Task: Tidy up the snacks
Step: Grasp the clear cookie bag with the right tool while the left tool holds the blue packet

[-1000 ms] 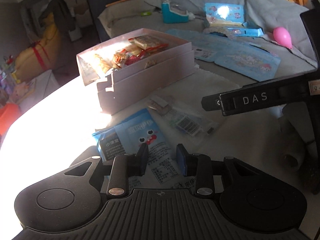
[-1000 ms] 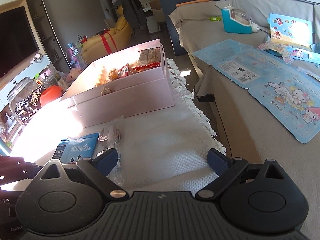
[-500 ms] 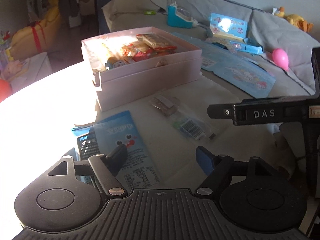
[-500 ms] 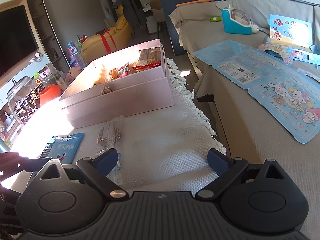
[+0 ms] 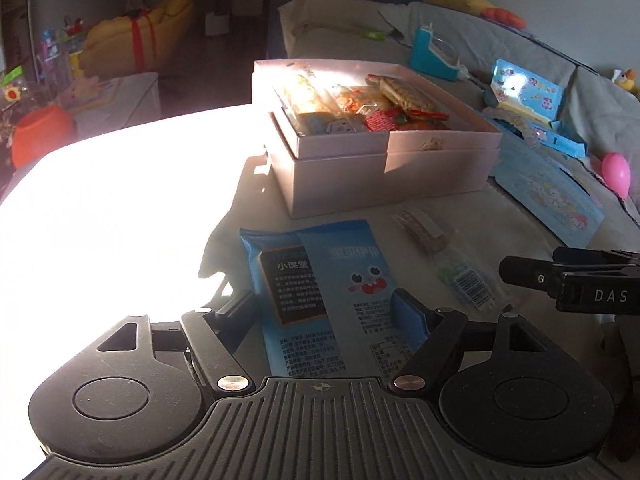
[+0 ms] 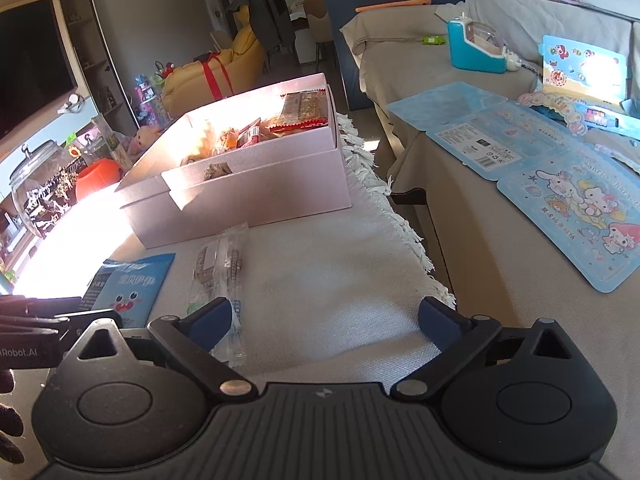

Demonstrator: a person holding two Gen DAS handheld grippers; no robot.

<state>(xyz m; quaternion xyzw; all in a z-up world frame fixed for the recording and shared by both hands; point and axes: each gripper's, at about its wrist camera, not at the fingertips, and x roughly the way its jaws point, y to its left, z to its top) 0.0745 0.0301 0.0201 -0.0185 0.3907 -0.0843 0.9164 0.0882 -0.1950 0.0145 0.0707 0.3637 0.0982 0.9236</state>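
A blue snack packet (image 5: 320, 280) with a cartoon face lies flat on the cloth in front of a pink box (image 5: 384, 168) that holds several snacks. My left gripper (image 5: 326, 312) is open, its fingers on either side of the packet's near end. A clear-wrapped snack bar (image 5: 448, 260) lies to the packet's right. In the right wrist view the pink box (image 6: 256, 188), the clear bar (image 6: 218, 276) and the blue packet (image 6: 128, 284) show. My right gripper (image 6: 324, 320) is open and empty over the cloth, its left finger near the bar.
The white fringed cloth (image 6: 340, 280) covers the table beside a grey sofa (image 6: 480, 216) that carries blue cartoon packaging (image 6: 560, 184), a blue toy (image 6: 476, 48) and a pink egg (image 5: 618, 168). Strong sun glare washes out the table's left side (image 5: 120, 200). An orange pot (image 5: 40, 132) stands far left.
My left gripper has opened from nearly shut and has swung left to line up over the blue packet. The right gripper has stayed in place and open.
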